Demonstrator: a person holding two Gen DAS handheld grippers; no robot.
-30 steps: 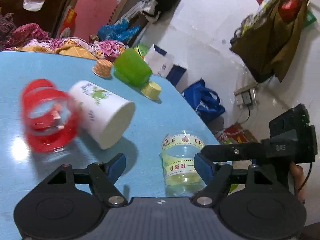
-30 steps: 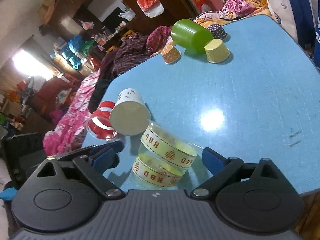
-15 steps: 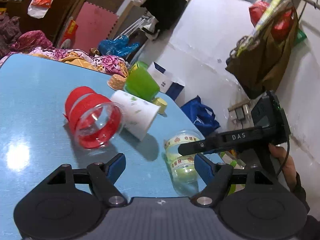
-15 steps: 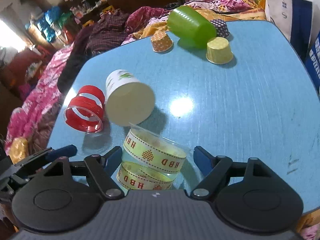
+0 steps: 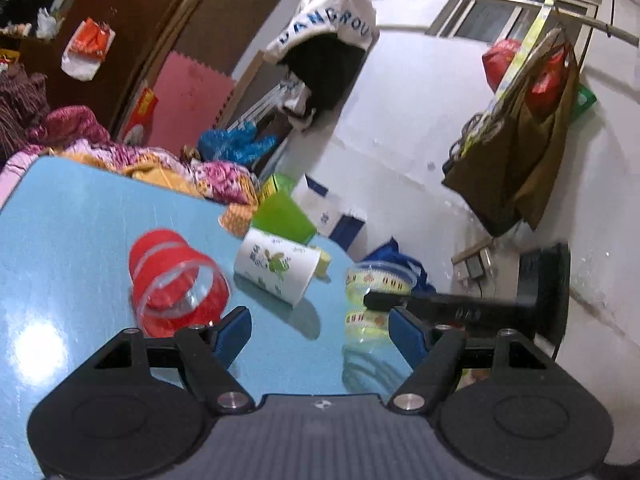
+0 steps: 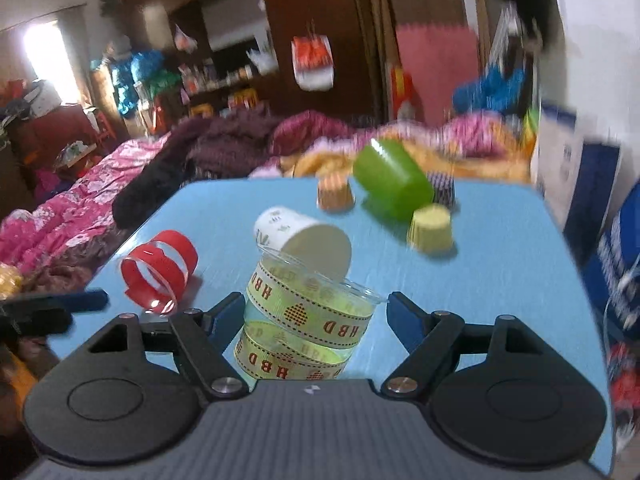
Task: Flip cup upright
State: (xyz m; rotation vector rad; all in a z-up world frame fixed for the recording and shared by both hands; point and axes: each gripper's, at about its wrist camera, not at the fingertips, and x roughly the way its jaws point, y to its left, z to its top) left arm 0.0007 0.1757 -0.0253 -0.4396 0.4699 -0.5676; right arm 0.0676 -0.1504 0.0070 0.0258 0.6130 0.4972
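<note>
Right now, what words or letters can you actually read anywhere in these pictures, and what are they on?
"HBD": red letters on the yellow bands of the clear cup, repeated.
"ANGROU": blue letters on the white cloth hung high in the left wrist view; edges cut off.
White paper cup: green print, too blurred to read.
Right gripper: marking in the left view too blurred.

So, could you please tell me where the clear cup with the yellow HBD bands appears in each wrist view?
Left wrist: the HBD cup stands right of centre, near the table's edge, partly behind the right gripper's finger.
Right wrist: the cup sits bottom centre, between the open fingers.
Shared landmark: the white paper cup lying on its side.
</note>
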